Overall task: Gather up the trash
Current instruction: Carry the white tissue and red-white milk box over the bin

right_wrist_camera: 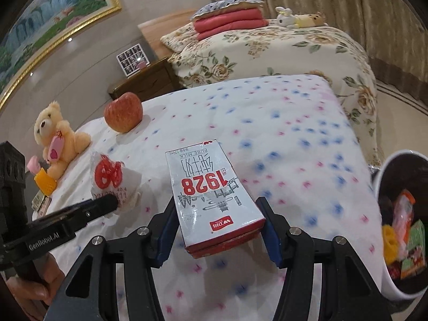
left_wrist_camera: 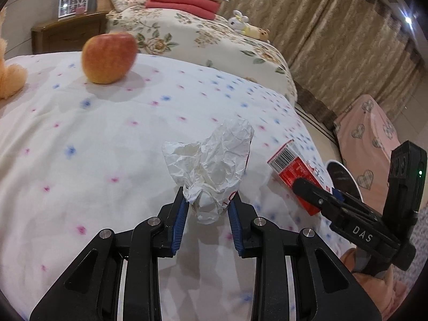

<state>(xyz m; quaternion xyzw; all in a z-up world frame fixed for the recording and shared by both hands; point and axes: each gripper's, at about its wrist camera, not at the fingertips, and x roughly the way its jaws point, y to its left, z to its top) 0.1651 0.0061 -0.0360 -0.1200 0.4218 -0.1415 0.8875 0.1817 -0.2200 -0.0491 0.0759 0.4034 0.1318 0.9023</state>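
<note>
Clamped between the blue pads of the left gripper (left_wrist_camera: 207, 206), a crumpled white paper wrapper (left_wrist_camera: 211, 168) is held just above the dotted bedspread (left_wrist_camera: 93, 139). A red-and-white milk carton (right_wrist_camera: 211, 200) is gripped by its sides in the right gripper (right_wrist_camera: 219, 230), over the same bedspread. A white bin (right_wrist_camera: 385, 165) with trash inside is seen at the bed's right edge. An apple (left_wrist_camera: 108, 57) and a teddy bear (right_wrist_camera: 57, 139) are left lying farther back.

Crumpled paper (left_wrist_camera: 211, 171) — milk carton (right_wrist_camera: 214, 195) — both gripped.
</note>
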